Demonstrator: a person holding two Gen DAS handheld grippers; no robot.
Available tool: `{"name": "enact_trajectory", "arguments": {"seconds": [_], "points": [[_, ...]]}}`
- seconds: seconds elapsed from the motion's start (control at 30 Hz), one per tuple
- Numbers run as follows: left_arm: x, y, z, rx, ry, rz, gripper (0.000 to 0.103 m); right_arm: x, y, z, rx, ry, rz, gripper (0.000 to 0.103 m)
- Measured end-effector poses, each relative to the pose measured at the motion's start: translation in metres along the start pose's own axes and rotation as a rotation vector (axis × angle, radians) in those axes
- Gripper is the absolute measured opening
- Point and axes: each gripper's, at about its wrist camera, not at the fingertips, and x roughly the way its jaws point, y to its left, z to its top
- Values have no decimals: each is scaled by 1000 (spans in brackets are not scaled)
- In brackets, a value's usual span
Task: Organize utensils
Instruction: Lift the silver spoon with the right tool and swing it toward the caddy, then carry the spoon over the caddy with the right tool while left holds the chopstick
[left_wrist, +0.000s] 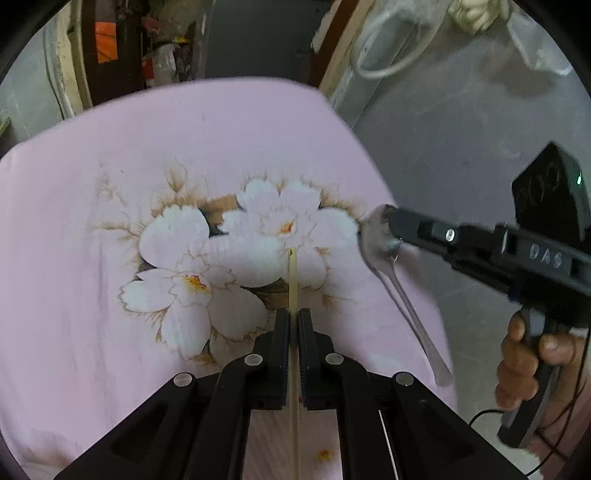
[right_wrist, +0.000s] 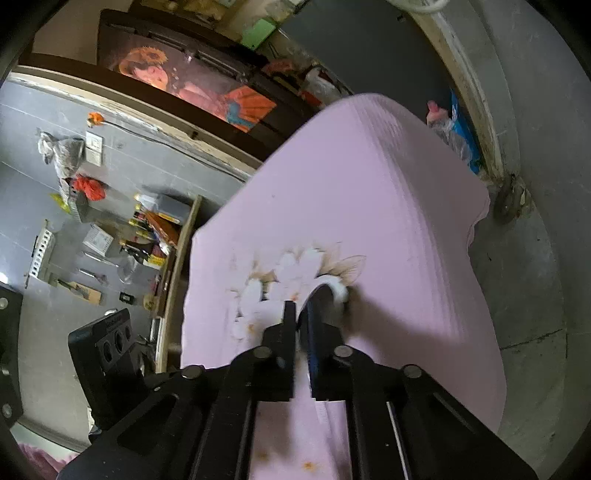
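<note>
Chopstick (left_wrist: 293, 280) clamped upright in left gripper (left_wrist: 293, 317), tip over floral cloth (left_wrist: 110, 229) | spoon (left_wrist: 384, 258) pinched at bowl by right gripper (left_wrist: 391, 225), handle dangling off table edge | both lifted clear, likely for sorting

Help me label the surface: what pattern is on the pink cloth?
White flowers with tan leaves on the pink cloth, clearest in the left wrist view.
</note>
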Motion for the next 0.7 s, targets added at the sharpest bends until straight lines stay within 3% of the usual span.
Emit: {"name": "enact_trajectory", "arguments": {"seconds": [0.37,0.53,0.7], "points": [[-123,-1,-18,24,-248,-52,5,-63,69,-30,-27,-194,66,2],[-186,25,-16,27,-373,-34,5,-83,131,-43,-81,-308,143,2],[-229,62,-14,59,-436,9,5,-88,207,-51,-157,-409,238,2]]}}
